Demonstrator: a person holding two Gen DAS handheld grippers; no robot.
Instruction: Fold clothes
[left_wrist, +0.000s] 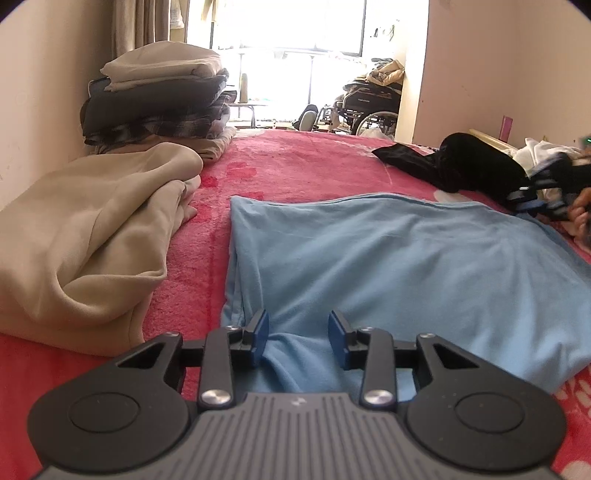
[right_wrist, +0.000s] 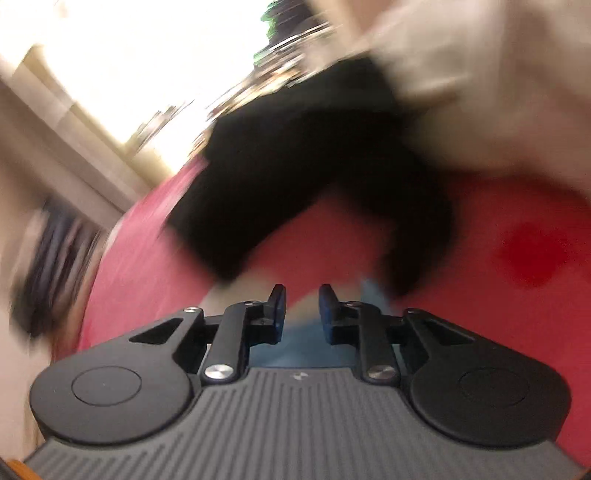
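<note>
Two grippers: left gripper (left_wrist: 299, 338) gapes over the soft, limp blue garment (left_wrist: 388, 258) (best pinched at its near hem); right gripper (right_wrist: 302, 308) parted, empty.

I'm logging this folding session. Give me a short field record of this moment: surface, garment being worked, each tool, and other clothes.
surface: red blanket
garment: light blue garment, spread flat
left tool: open, fingers astride a ridge of blue cloth at the near edge
right tool: open, view blurred, over the blue garment's edge
other clothes: beige garment at left; folded stack behind it; black garment at right
</note>
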